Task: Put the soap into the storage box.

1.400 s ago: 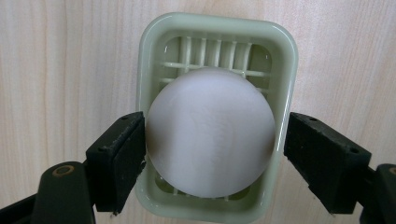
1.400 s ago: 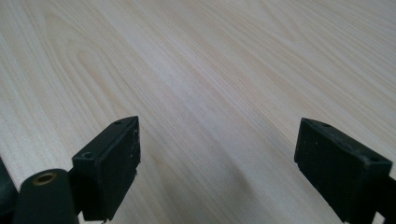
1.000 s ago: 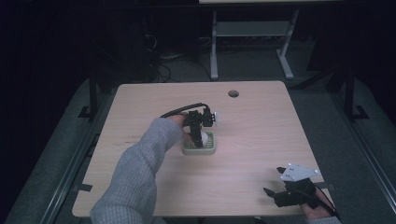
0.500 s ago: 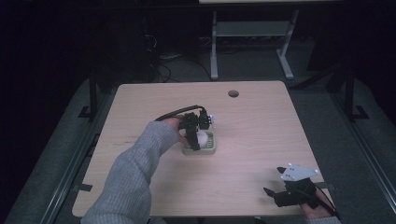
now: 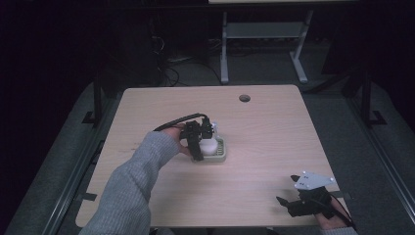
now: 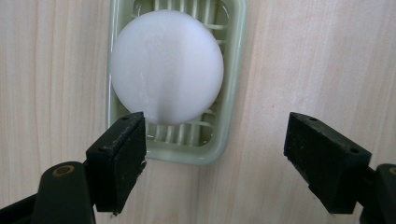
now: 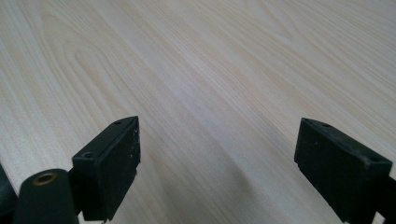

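Left gripper (image 6: 215,163): jaws wide apart, nothing between them; pointing down at the table (image 6: 303,70) from above.
Left fingers (image 6: 119,158): near finger overlapping the lower edge of the soap in view; contact not confirmable, a gap in height likely. Far finger over bare wood, well to the side of the dish.
Soap (image 6: 167,65): white, round, smooth; lying in the soap dish, just beyond and offset toward the near finger, not centred between the two.
Soap dish (image 6: 233,56): pale green, slatted, flat on the table; near rim just past the fingertips.
Progress, judged: soap seated in the dish, either placed and released or not yet taken; no grip at present. Remaining, judged: centring over the soap and closing, or lifting clear.
Right gripper (image 7: 217,172): jaws spread, empty; bare wood grain ahead of the fingers, nothing within reach. Idle at the near right corner in the high view (image 5: 308,203).
Hidden: far end of the dish cut off by the top of the left gripper view; slats under the soap covered.
Hard to make out: in the high view, left gripper (image 5: 198,139) and sleeve (image 5: 142,171) masking most of the dish; height above the soap not readable.
Farther: round hole (image 5: 244,98) near the far table edge; floor beyond dark, detail lost.
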The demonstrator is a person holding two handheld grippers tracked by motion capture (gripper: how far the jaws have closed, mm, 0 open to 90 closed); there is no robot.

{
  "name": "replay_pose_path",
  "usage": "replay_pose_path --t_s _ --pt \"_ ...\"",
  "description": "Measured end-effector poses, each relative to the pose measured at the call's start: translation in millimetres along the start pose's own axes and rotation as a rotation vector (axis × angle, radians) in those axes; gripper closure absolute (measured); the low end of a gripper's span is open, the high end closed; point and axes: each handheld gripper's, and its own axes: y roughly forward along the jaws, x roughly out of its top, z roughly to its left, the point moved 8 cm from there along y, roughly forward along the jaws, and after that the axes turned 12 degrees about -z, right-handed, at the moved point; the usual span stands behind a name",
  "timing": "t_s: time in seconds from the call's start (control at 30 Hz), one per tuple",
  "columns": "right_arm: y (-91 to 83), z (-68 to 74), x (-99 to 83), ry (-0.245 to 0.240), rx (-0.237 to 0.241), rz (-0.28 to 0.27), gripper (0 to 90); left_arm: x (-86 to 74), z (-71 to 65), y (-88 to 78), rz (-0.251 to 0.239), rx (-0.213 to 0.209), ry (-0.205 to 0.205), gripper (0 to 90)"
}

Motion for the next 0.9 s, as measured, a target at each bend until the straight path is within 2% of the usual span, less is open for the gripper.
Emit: replay_pose_path --t_s 0.57,0.9 --pt "0.6 0.3 -0.5 0.001 0.000 0.008 13.9 -18.8 -26.8 -2.6 -0.021 -0.014 -0.005 20.7" --pt "0.6 0.0 -0.7 0.001 -0.002 0.010 13.9 -31.3 -36.8 -1.8 -0.026 -0.015 -0.014 20.9"
